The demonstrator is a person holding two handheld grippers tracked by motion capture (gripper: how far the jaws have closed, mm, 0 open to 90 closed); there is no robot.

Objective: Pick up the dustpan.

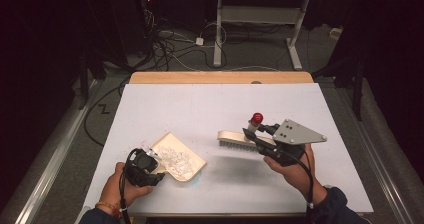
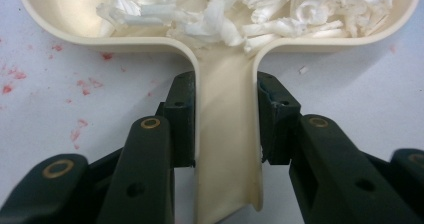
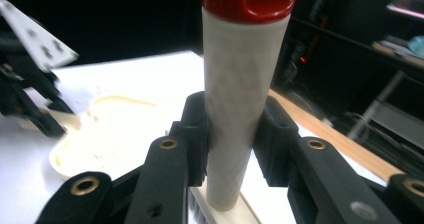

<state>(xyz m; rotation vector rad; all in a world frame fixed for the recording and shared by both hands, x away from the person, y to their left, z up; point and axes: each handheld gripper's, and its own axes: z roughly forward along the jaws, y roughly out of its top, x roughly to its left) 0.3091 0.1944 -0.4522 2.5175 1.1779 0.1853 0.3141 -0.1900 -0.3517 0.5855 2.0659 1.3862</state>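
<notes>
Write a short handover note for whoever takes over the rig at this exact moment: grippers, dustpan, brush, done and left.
Left gripper: shut on the handle of the cream dustpan, which sits on the white table sheet near the front left.
Right gripper: shut on the brush handle below its red cap; the brush is held off the sheet, to the right of the dustpan, bristles down.
Done: white shreds lie piled in the pan.
Left: a few small specks remain on the sheet by the pan; probably a last sweep, then emptying the pan. No bin is visible.
</notes>
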